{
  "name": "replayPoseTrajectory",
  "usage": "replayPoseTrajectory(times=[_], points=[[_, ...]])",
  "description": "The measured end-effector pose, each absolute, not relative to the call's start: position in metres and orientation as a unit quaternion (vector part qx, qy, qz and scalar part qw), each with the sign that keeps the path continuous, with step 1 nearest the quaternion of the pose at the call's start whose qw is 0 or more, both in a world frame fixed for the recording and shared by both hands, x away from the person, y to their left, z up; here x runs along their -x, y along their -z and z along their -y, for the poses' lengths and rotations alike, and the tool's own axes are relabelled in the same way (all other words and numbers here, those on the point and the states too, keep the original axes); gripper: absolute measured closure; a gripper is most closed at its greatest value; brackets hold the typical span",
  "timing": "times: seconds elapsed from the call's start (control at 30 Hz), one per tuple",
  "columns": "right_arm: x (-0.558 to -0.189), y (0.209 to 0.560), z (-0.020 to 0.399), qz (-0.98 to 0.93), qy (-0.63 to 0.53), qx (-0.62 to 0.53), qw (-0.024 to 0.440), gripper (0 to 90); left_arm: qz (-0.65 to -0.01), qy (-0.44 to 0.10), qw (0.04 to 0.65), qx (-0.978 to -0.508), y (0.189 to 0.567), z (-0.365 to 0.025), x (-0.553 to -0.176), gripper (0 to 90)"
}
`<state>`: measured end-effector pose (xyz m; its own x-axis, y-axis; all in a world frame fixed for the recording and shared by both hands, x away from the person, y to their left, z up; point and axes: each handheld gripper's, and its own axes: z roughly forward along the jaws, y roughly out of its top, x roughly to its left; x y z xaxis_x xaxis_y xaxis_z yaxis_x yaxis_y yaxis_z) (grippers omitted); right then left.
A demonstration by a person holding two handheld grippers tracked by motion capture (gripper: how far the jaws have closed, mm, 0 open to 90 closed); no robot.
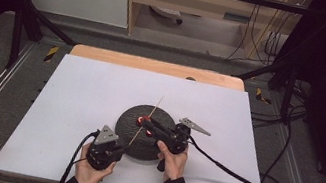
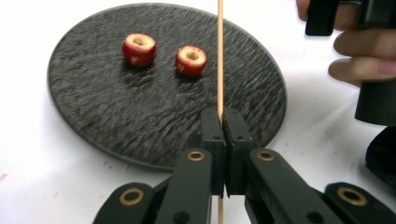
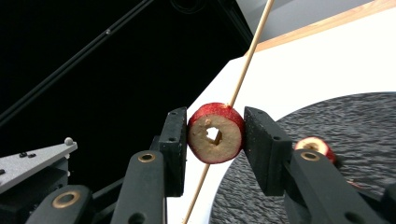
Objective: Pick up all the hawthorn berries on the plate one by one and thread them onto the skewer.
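Black jaws of the left gripper [image 2: 219, 140] sit closest, pressed tight together on a thin wooden skewer [image 2: 220, 56]. That stick points up and away over the plate. Next to it, the right gripper [image 3: 215, 140] pinches a red fruit slice [image 3: 215, 133] between its two pads. This slice is round, with a hole cut through the middle where the core was. It is held up in the air, above the edge of the plate. Behind it runs the skewer, touching or almost touching the slice's top edge; the stick does not go through the hole yet.

Farther out lies the dark round slate plate [image 2: 154, 116], resting on a white table [image 1: 89, 94]. Two more cored fruit slices, one on the left [image 2: 139, 48] and one on the right [image 2: 191, 60], lie on the plate, close side by side.

From above, both hands meet at the near side of the plate, with the skewer slanting across it.

So the job looks like it has just begun. One slice is picked up and lined near the stick, but nothing is threaded on. It still needs to be pushed onto the point, and then the two on the plate wait their turn.
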<state>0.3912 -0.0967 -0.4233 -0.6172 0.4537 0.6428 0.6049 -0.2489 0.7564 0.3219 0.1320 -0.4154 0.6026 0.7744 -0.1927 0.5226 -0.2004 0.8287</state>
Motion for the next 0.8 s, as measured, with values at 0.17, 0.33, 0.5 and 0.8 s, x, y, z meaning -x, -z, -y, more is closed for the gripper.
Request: replayPoseTrajectory(times=[0.17, 0.33, 0.5, 0.8], points=[[-0.384, 0.433, 0.09, 0.618, 0.653, 0.431, 0.071, 61.6, -0.429, -0.139, 0.464, -0.763, 0.405, -0.125, -0.333, 88.9], [-0.382, 0.432, 0.091, 0.628, 0.646, 0.43, 0.064, 61.2, -0.426, -0.139, 0.465, -0.763, 0.407, -0.123, -0.335, 88.9], [-0.382, 0.429, 0.093, 0.62, 0.653, 0.433, 0.043, 48.0, -0.414, -0.14, 0.461, -0.772, 0.408, -0.135, -0.332, 88.9], [-0.39, 0.415, 0.111, 0.705, 0.579, 0.407, -0.042, 25.3, -0.403, -0.155, 0.433, -0.792, 0.418, -0.178, -0.32, 88.9]])
